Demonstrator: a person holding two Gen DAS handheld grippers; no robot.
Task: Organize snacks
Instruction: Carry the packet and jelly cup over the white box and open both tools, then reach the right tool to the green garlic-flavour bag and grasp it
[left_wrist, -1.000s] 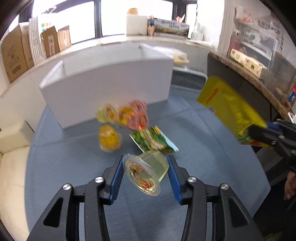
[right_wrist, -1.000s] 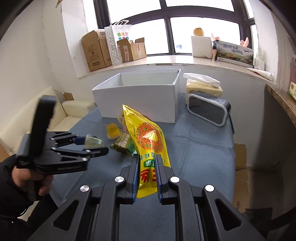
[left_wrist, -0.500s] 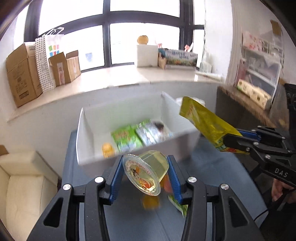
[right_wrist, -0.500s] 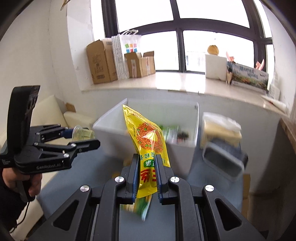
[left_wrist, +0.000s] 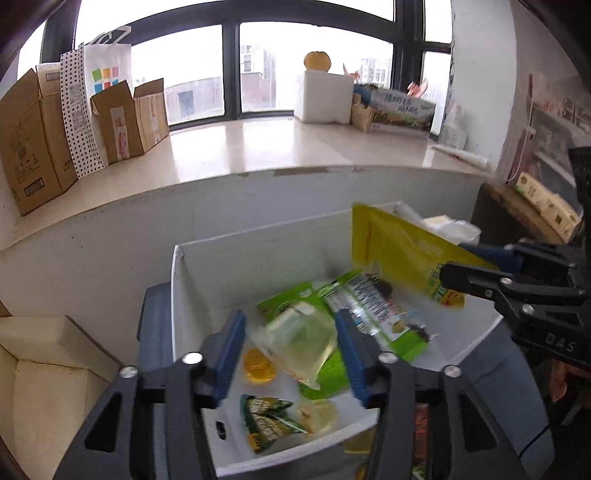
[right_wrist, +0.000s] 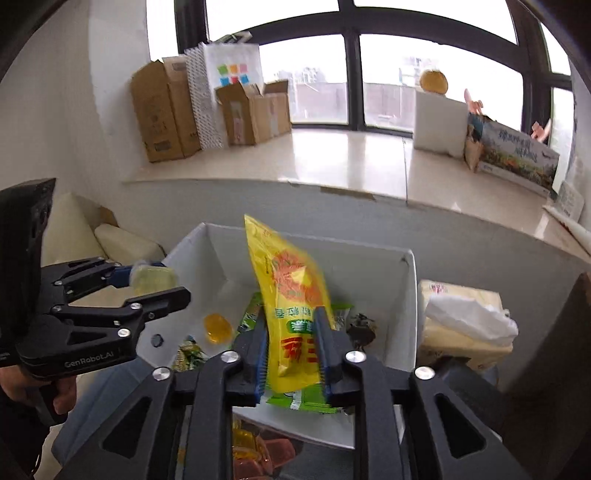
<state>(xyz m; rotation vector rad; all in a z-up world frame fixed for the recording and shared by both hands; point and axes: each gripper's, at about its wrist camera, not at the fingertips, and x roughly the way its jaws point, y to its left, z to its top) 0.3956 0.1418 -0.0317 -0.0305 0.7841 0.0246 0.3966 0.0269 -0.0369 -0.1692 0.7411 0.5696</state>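
Observation:
A white box (left_wrist: 199, 273) holds green snack packets (left_wrist: 373, 317), an orange jelly cup (left_wrist: 258, 365) and a small green bag (left_wrist: 266, 421). My left gripper (left_wrist: 291, 347) is over the box, its fingers wide apart, with a clear yellowish jelly cup (left_wrist: 299, 339) between them, blurred and loose. My right gripper (right_wrist: 291, 354) is over the box (right_wrist: 218, 254), and its fingers stand slightly apart around a tall yellow snack bag (right_wrist: 288, 295). The right gripper (left_wrist: 476, 273) also shows in the left wrist view with the yellow bag (left_wrist: 399, 251).
Several jelly cups (right_wrist: 258, 454) lie on the blue-grey table in front of the box. A tissue pack (right_wrist: 465, 321) sits to the box's right. A cream sofa (left_wrist: 44, 376) is at left. Cardboard boxes (left_wrist: 40, 129) and a white block (left_wrist: 325, 96) stand on the windowsill.
Both grippers have risen and moved forward over the white box. The left gripper's fingers have spread and the jelly cup has come loose. The right gripper's fingers have eased around the yellow bag.

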